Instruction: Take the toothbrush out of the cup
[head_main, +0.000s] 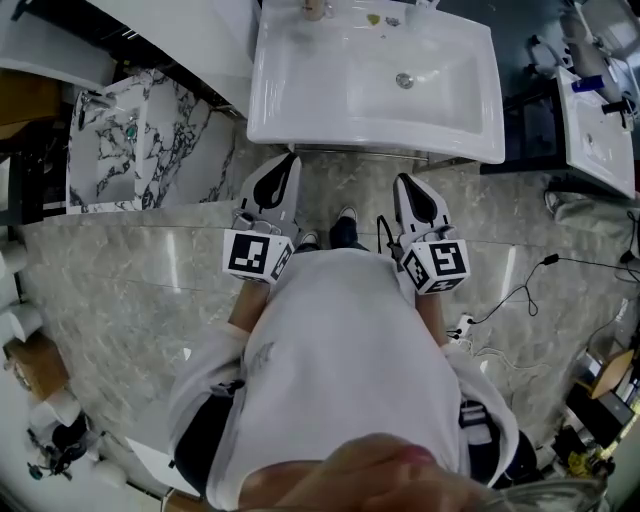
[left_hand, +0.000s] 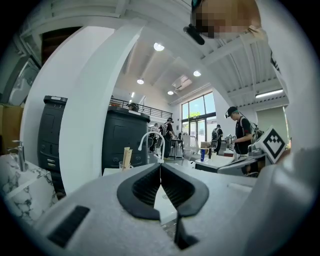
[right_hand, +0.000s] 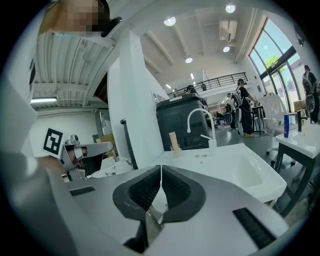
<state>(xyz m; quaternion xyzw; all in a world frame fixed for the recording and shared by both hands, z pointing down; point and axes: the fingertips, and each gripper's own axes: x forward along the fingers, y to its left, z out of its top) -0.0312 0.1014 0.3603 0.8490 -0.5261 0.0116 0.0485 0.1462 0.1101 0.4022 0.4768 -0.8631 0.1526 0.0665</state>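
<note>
Head view shows the left gripper (head_main: 289, 160) and right gripper (head_main: 404, 182) just short of the washbasin (head_main: 275, 100), each with its jaws pressed together and empty. The toothbrush (right_hand: 173, 139) stands in the cup (right_hand: 175, 149) on the washbasin's back rim, so taking it out has not begun.

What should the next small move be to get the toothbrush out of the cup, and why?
Probably reach the left claw forward over the sink toward the cup. It and the right claw are shut, empty, short of the sink's front edge; the cup, toothbrush standing in it, sits at the back by the tap, nearer the left side.
</note>
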